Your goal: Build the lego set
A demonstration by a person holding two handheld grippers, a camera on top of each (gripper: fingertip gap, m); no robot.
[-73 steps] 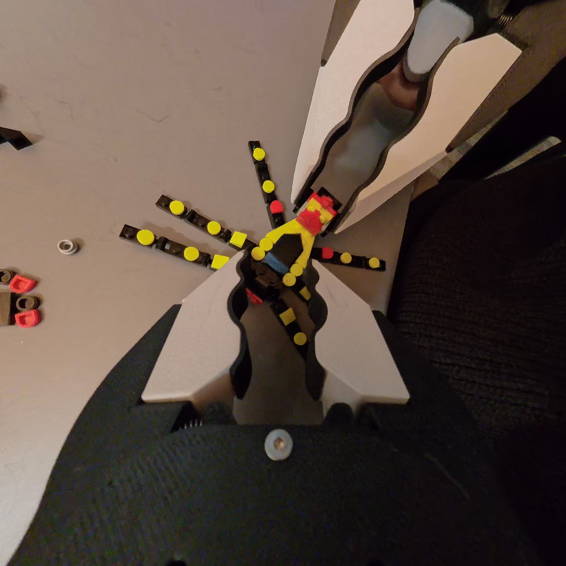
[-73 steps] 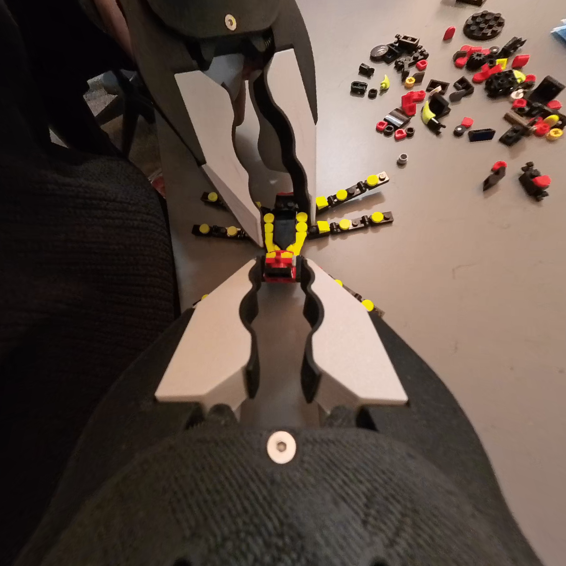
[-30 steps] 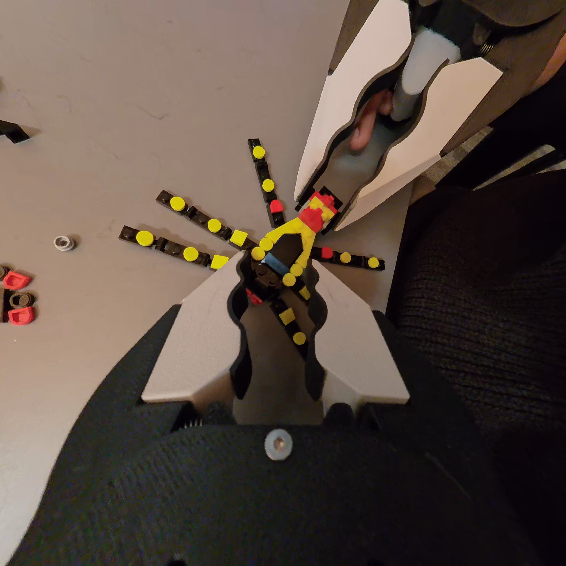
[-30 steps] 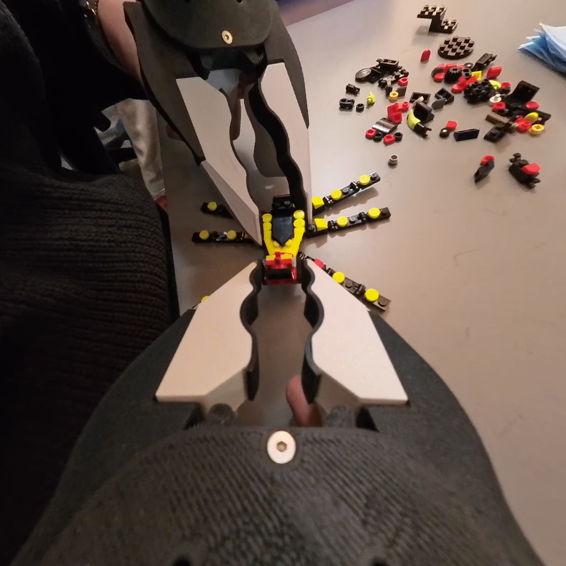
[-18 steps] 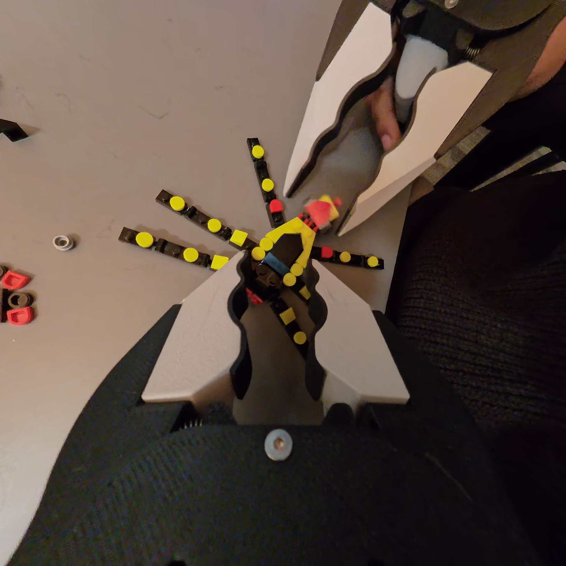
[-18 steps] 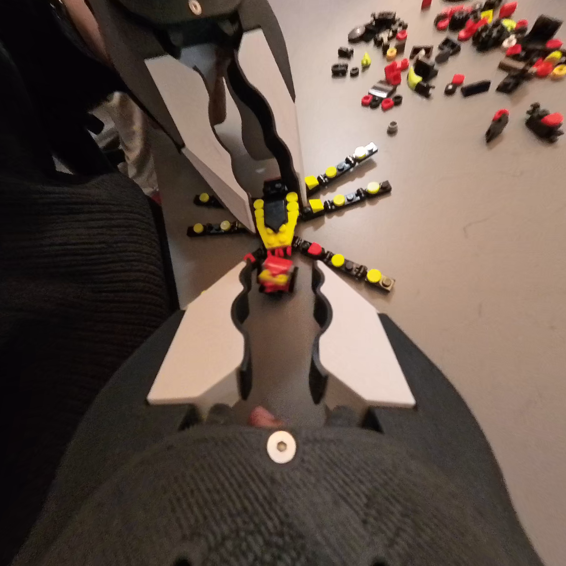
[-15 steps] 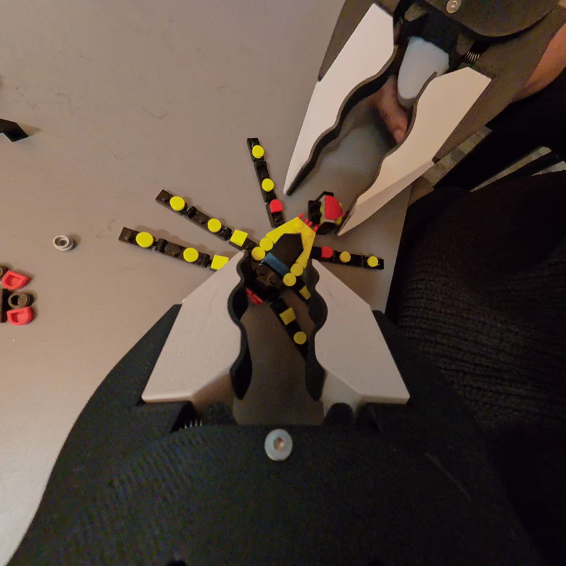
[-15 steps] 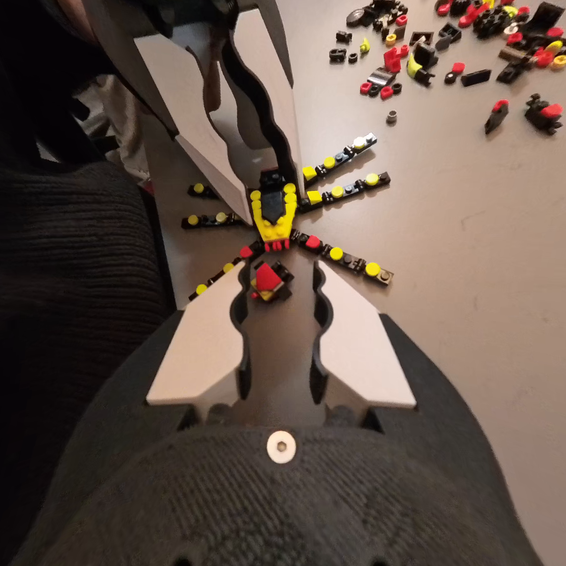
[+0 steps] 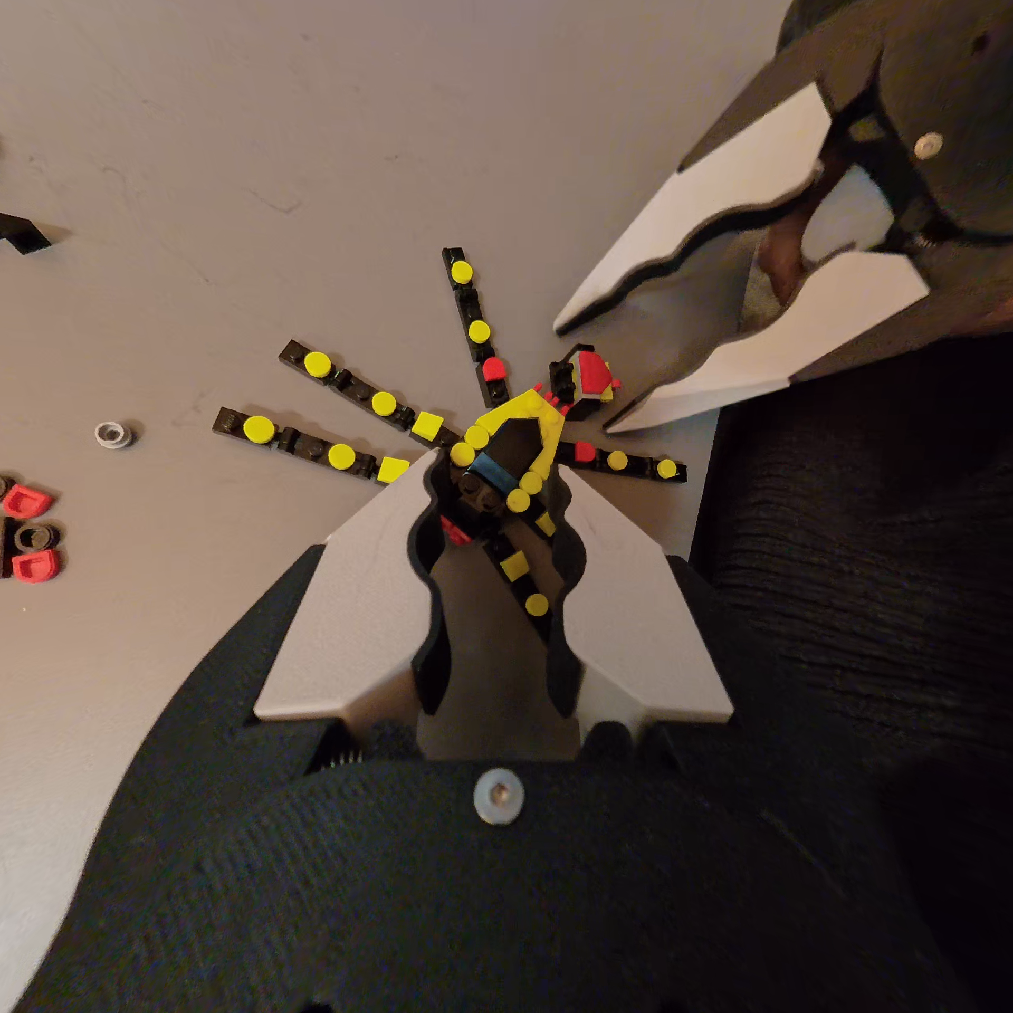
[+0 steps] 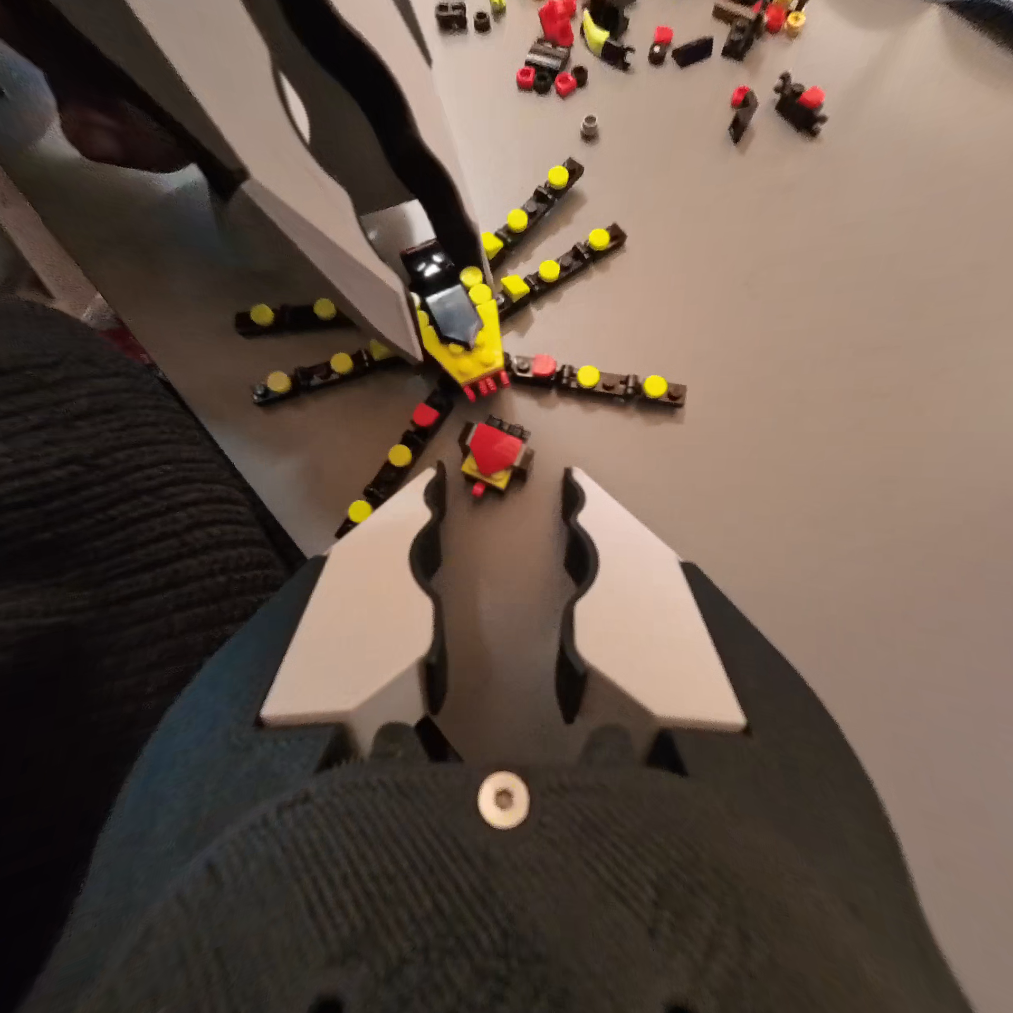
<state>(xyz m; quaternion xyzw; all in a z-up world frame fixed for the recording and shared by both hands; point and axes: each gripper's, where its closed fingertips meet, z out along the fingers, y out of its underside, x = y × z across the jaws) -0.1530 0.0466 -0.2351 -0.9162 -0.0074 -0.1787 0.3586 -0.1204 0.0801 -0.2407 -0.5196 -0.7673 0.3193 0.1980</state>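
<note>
A lego spider with a yellow and black body [image 9: 515, 447] and black legs with yellow dots [image 9: 340, 455] lies on the grey table. My left gripper [image 9: 496, 466] is shut on the rear of the body; it also shows in the right wrist view [image 10: 449, 307]. A small red, yellow and black head piece [image 10: 493, 452] lies loose on the table just in front of the body, apart from it; it also shows in the left wrist view [image 9: 584, 378]. My right gripper [image 10: 503, 472] is open and empty, its tips either side of the head piece, just short of it.
A pile of loose black, red and yellow pieces [image 10: 603, 44] lies at the far end of the table. A small grey round piece [image 9: 113, 436] and red pieces [image 9: 24, 501] lie to the left. The table edge [image 9: 707, 493] and dark knit cloth [image 9: 849, 548] are close by. Across from one pair of fingers to the other is roughly 6 cm.
My right gripper opened and drew back. The head piece it held against the body came off and now lies on the table. The left gripper kept its hold.
</note>
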